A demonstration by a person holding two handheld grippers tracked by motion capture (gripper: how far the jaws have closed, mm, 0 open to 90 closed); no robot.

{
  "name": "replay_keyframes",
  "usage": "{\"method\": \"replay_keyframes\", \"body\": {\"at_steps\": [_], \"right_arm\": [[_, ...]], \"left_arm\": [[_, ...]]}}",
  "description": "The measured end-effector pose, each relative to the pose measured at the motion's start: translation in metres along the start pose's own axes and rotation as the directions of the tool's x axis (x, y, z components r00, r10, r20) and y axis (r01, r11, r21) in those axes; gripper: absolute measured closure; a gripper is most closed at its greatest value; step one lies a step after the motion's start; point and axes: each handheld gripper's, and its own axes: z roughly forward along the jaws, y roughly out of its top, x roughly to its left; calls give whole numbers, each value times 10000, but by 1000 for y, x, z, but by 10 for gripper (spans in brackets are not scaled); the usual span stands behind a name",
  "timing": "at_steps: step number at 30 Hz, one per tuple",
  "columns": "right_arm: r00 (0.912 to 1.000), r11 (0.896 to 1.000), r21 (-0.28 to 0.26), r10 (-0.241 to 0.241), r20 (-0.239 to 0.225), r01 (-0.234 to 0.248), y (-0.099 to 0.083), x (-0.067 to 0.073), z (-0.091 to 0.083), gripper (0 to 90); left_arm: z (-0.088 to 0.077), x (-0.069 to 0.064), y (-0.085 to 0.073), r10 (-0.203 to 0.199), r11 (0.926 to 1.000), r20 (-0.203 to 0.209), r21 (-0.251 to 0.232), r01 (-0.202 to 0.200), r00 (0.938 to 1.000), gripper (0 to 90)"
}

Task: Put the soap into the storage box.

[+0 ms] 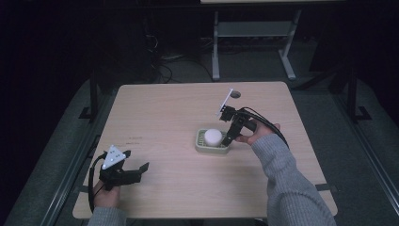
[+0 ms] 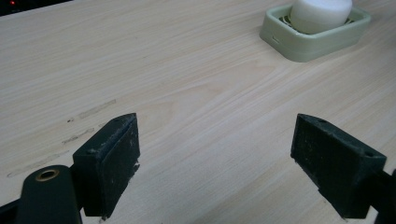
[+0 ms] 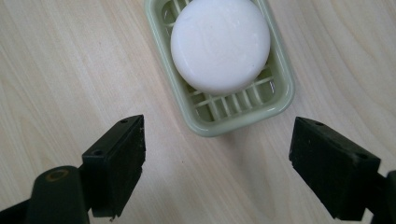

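A round white soap bar (image 1: pixel 212 137) (image 3: pixel 220 44) lies in a pale green slotted soap dish (image 1: pixel 202 147) (image 3: pixel 275 100) right of the table's middle. My right gripper (image 1: pixel 227 140) (image 3: pixel 217 170) hovers just over the dish's right end, pointing down, jaws wide open and empty, a short way off the dish rim. My left gripper (image 1: pixel 141 170) (image 2: pixel 217 165) rests low near the table's front left, open, with bare wood between its jaws. From there the dish (image 2: pixel 303 46) and the soap (image 2: pixel 320 14) show far ahead at the upper right.
The light wooden table (image 1: pixel 164 113) has a small round hole (image 1: pixel 235 94) near its far edge. Faint marks (image 2: pixel 88 112) streak the wood ahead of the left gripper. Another table's metal legs (image 1: pixel 215 47) stand behind in the dark.
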Motion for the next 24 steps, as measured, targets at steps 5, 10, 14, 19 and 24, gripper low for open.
{"method": "replay_keyframes", "body": {"at_steps": [5, 10, 14, 19, 24], "right_arm": [[10000, 10000, -75, 13, -11, -13, -6, 0, -2, 179], [10000, 9999, -67, 80, -52, -80, -12, 3, -4, 178], [9999, 9999, -122, 112, -88, -114, -17, 3, -6, 179], [9998, 9997, -117, 198, -81, -199, -25, 3, -8, 179], [9996, 9995, -144, 286, -88, -287, -34, 6, -10, 180]], "left_arm": [[0, 0, 0, -2, 10000, -1, 1, 2, 10000, 152], [0, 0, 0, -21, 10000, -5, -12, 21, 10000, 152], [0, 0, 0, -56, 10000, -8, -8, 56, 10000, 152], [0, 1, 0, -57, 10000, -15, -12, 57, 10000, 152], [0, 0, 0, -37, 10000, -9, -9, 37, 10000, 152]]}}
